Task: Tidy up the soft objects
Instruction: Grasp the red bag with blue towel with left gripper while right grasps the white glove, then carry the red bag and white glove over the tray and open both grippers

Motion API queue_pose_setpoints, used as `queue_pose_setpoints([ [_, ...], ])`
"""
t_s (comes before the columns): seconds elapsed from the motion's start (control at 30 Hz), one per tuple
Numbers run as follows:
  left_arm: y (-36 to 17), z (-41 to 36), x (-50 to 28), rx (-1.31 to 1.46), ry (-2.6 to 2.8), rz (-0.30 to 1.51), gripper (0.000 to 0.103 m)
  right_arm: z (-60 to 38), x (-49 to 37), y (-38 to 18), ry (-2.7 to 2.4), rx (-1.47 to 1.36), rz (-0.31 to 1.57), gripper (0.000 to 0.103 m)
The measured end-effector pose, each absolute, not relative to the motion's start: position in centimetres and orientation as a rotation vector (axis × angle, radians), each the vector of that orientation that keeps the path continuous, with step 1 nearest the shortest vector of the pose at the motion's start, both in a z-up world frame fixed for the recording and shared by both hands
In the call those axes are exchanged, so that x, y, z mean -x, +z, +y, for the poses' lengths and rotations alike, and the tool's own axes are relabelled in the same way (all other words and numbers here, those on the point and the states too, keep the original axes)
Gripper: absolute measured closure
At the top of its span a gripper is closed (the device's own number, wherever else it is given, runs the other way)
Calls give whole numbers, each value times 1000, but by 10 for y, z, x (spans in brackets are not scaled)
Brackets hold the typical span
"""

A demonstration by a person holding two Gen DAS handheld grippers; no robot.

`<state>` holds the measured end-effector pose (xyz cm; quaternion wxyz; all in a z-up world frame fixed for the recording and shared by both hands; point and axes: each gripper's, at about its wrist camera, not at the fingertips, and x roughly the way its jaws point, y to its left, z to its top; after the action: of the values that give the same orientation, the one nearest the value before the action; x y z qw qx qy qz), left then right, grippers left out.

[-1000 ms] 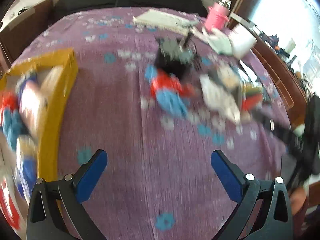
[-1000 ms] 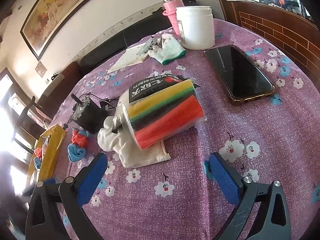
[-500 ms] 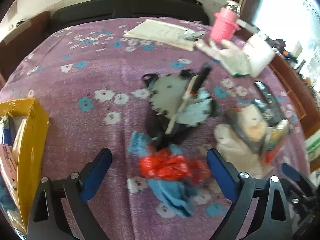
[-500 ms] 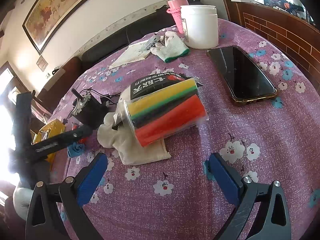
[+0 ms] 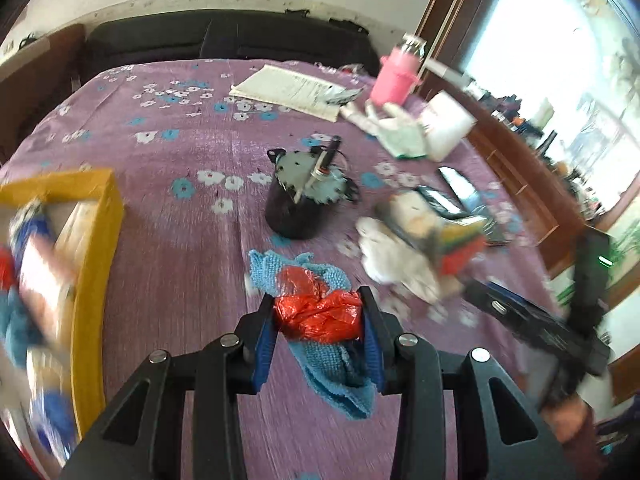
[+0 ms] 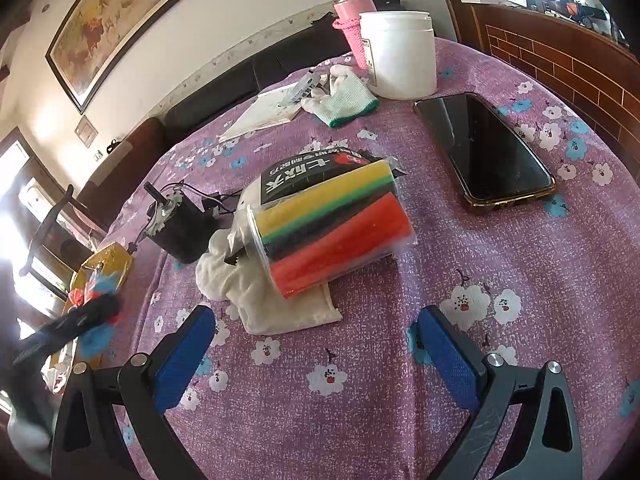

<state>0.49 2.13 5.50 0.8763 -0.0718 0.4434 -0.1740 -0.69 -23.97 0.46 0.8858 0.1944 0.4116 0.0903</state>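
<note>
The jaws of the left gripper [image 5: 319, 320] squeeze a red and blue cloth bundle [image 5: 316, 312] over the purple table [image 5: 180, 260], near the yellow box [image 5: 96, 248]. The right gripper [image 6: 316, 344] has its jaws wide apart, holding nothing, in front of the pack of colored sponges [image 6: 336, 220].

A round table [image 6: 500, 240] under a purple cloth printed with white and blue flowers is filling the foreground. Behind it a long black sofa [image 5: 224, 40] is running along a pale wall [image 6: 240, 20], where a trim band is crossing at sofa height. A large framed painting [image 6: 124, 12] in warm yellows is hanging on that wall, with a small plate [image 6: 86, 131] sitting below its corner. A low brick-patterned ledge [image 6: 560, 64] is bordering the table's far side. Bright daylight is pouring through a window [image 5: 560, 80] beside a dark wooden frame [image 5: 444, 12], washing out the view outside.
</note>
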Motion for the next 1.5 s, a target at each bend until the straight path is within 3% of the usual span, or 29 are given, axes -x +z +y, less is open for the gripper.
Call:
queue_pose_setpoints([
  [0.27, 56, 38, 58, 152, -365, 896, 66, -232, 12, 9, 148, -349, 880, 1],
  [0.5, 59, 65, 84, 177, -372, 856, 66, -191, 34, 62, 209, -144, 771, 4],
  [0.87, 66, 117, 107, 244, -311, 819, 66, -113, -51, 19, 169, 126, 954, 12],
  [0.97, 70, 136, 112, 271, -288, 803, 66, -120, -59, 5, 151, 81, 976, 26],
  [1.0, 71, 143, 114, 280, -279, 797, 66, -125, -59, 5, 144, 48, 974, 40],
  [1.03, 72, 149, 116, 289, -272, 792, 66, -130, -56, 8, 119, 38, 967, 62],
  [1.1, 72, 163, 119, 314, -254, 784, 66, -137, -52, 10, 133, -5, 974, 75],
  [1.2, 75, 186, 125, 357, -220, 761, 66, -147, -36, 16, 177, -70, 972, 79],
  [1.5, 91, 261, 152, 415, -41, 682, 66, -113, 21, 63, 329, -103, 870, 79],
])
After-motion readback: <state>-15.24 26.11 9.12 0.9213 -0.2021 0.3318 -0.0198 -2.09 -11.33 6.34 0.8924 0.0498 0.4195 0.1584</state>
